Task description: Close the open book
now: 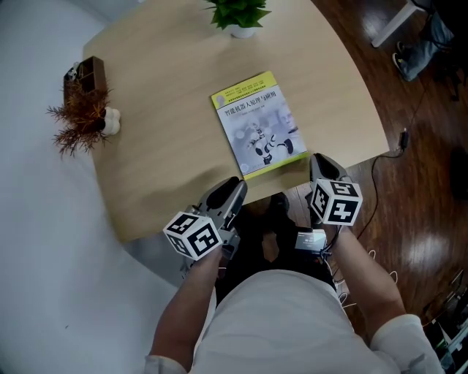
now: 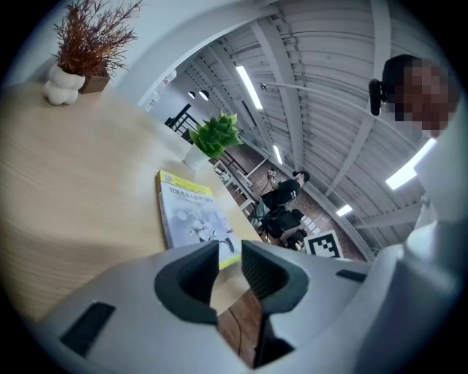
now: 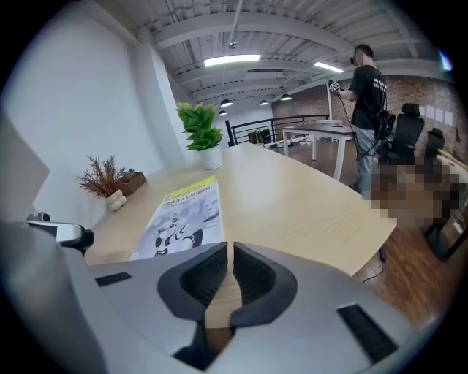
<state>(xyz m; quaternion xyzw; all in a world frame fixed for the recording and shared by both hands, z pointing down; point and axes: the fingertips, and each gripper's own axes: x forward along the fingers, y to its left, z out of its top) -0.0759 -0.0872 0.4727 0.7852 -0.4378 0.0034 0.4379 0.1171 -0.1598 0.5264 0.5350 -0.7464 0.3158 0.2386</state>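
While the book [image 1: 259, 124] lies shut, cover up, at 12 o'clock on the surface [image 1: 161, 88], head view: left gripper [image 1: 232, 186] and right gripper [image 1: 322, 162] sit at the near edge, clear of it, so the job looks done | left gripper view: fingers [image 2: 269, 274] slightly apart, empty, book at 11 | right gripper view: fingers [image 3: 256, 277] nearly touching, empty, book at 11

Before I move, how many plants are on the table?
2. A green potted plant stands at the table's far edge, beyond the book. A dried reddish plant sits at the left edge. Nothing appears to hide another.
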